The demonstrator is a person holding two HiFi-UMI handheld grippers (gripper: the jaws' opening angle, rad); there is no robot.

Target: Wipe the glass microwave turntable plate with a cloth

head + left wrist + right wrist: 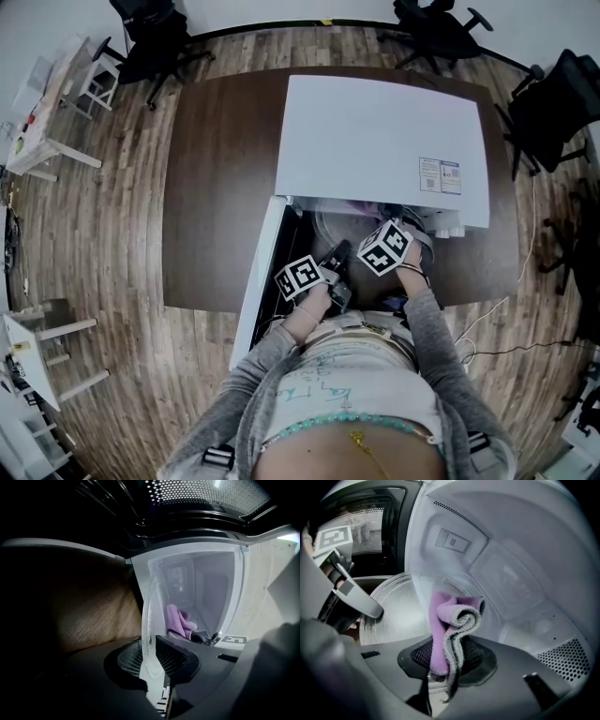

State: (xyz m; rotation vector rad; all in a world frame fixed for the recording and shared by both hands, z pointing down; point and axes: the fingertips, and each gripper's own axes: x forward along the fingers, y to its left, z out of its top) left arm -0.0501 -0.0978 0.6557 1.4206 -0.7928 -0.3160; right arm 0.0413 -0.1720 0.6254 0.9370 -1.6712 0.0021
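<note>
the person is standing at a dark desk, reaching both grippers into the white microwave, whose door is hanging open to the left. the left gripper is pinching the rim of the glass plate between narrowly set fingers, holding it up on edge at the mouth of the cavity rather than lying flat. the right gripper is reaching inside the cavity, its fingers clamping a bunched purple and grey cloth that is sticking up from between them. the cloth is sitting just beside the plate's face; whether it is touching the glass is not showing clearly in either gripper view.
</note>
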